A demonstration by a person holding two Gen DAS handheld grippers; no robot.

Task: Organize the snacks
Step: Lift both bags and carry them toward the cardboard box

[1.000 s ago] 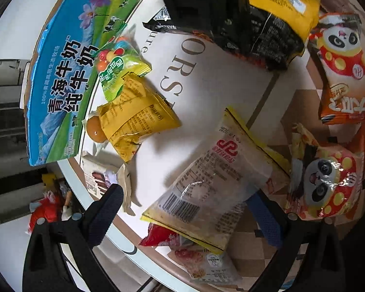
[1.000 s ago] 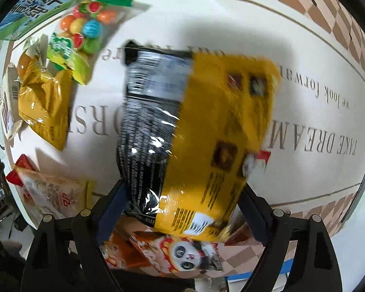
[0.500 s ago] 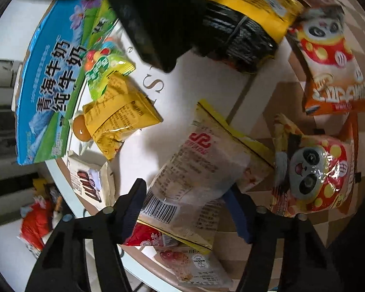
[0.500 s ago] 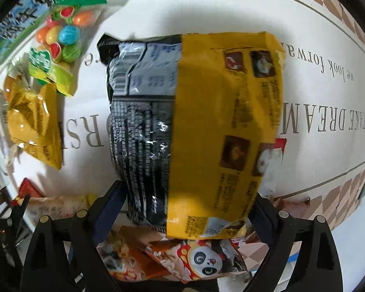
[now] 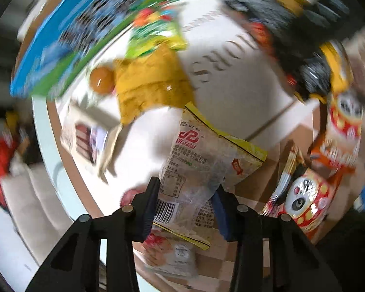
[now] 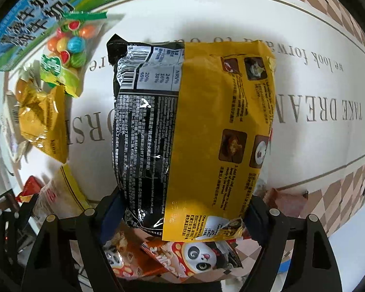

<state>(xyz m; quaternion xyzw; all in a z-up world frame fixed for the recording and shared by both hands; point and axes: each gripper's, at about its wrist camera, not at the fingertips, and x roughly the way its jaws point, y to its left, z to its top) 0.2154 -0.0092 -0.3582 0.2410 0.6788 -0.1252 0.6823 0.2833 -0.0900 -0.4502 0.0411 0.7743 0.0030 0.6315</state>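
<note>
Blurred in the left wrist view, my left gripper [image 5: 187, 185] points straight down, its jaws closing, pads pinching the lower end of a clear snack packet with a yellow border [image 5: 206, 150]. The packet lies over a red-printed packet [image 5: 170, 250] near the table edge. In the right wrist view my right gripper [image 6: 183, 197] straddles a large black-and-yellow noodle packet [image 6: 194, 121]. Its jaws are closing too, and both pads touch the packet's sides. Panda snack bags [image 6: 202, 255] lie under that packet's near end.
A round table with a white lettered cloth [image 6: 316, 85] holds a blue-green milk carton box [image 6: 24, 29], a fruit candy bag [image 6: 65, 56], a yellow packet [image 6: 43, 116] and a white wafer packet [image 5: 90, 136]. Two panda bags [image 5: 304, 199] lie right; the table rim [image 5: 43, 133] left.
The left jaws went from wide open to pinched on the clear packet, and that view has swung and blurred. The noodle packet has steadied between the right fingers, which narrowed slightly.
</note>
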